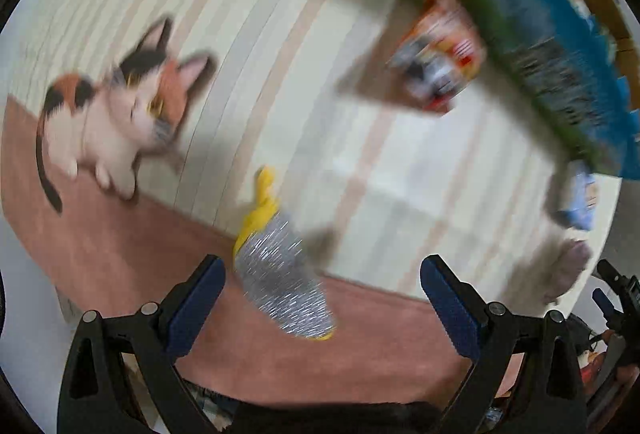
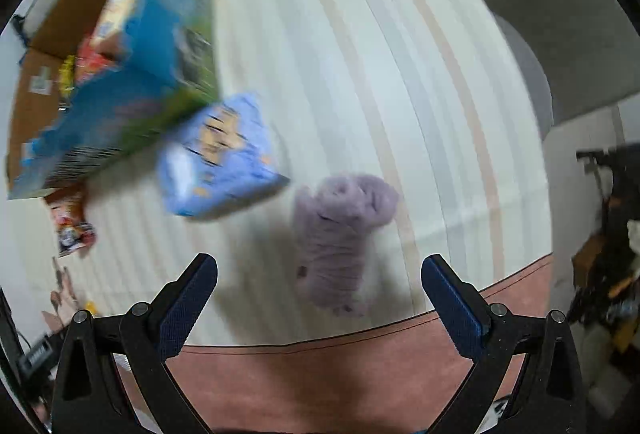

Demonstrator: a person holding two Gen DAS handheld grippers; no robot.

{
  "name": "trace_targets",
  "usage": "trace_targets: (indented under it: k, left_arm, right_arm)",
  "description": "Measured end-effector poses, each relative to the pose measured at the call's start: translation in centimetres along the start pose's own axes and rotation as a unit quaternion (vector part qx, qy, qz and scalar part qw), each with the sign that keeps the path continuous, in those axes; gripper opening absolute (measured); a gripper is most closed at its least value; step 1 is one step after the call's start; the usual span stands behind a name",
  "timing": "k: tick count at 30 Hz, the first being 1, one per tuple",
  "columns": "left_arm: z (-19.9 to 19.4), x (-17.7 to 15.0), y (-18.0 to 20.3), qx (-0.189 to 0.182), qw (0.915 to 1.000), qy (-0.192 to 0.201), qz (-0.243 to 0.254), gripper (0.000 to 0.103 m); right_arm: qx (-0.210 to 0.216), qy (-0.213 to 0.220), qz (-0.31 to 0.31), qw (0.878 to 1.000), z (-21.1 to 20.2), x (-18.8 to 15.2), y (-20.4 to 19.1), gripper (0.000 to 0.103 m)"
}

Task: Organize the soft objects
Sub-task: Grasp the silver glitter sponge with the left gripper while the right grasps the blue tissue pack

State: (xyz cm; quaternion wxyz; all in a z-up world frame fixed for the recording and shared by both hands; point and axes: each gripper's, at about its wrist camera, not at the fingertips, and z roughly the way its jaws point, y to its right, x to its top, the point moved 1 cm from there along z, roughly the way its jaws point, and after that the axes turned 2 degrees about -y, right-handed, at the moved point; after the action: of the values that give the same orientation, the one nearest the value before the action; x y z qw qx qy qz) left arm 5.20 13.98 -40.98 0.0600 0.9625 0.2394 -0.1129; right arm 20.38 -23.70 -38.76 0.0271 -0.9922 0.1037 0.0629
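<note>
A calico cat plush (image 1: 116, 113) lies at the left on the striped cloth. A silver-and-yellow fish-shaped soft toy (image 1: 280, 266) lies just ahead of my left gripper (image 1: 322, 282), whose fingers stand wide apart with nothing between them. In the right wrist view a wrinkled lilac plush (image 2: 344, 234) lies on the cloth just beyond my open right gripper (image 2: 318, 282). The same lilac plush (image 1: 568, 266) shows at the right edge of the left wrist view. Both views are motion-blurred.
A blue-and-green cardboard box (image 2: 132, 81) holding packets stands at the left, also seen as box (image 1: 560, 45). A light blue packet (image 2: 220, 157) leans beside it, and a colourful snack bag (image 1: 440, 49) lies nearby. The striped cloth (image 2: 400, 73) covers a pinkish surface (image 2: 320, 374).
</note>
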Motion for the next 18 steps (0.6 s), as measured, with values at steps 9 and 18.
trace_targets:
  k: [9,18]
  left_arm:
    - [5.2,-0.8,-1.0,0.020,0.9985,-0.050,-0.007,0.082]
    - [5.7,-1.8,2.7,0.035,0.9982,-0.030,0.038,0.056]
  right_arm:
    - [0.017,0.024,-0.118,0.993,1.0,-0.4,-3.9,0.103]
    - [0.015,0.043,-0.217,0.975,2.0,3.7,-8.8,0.103]
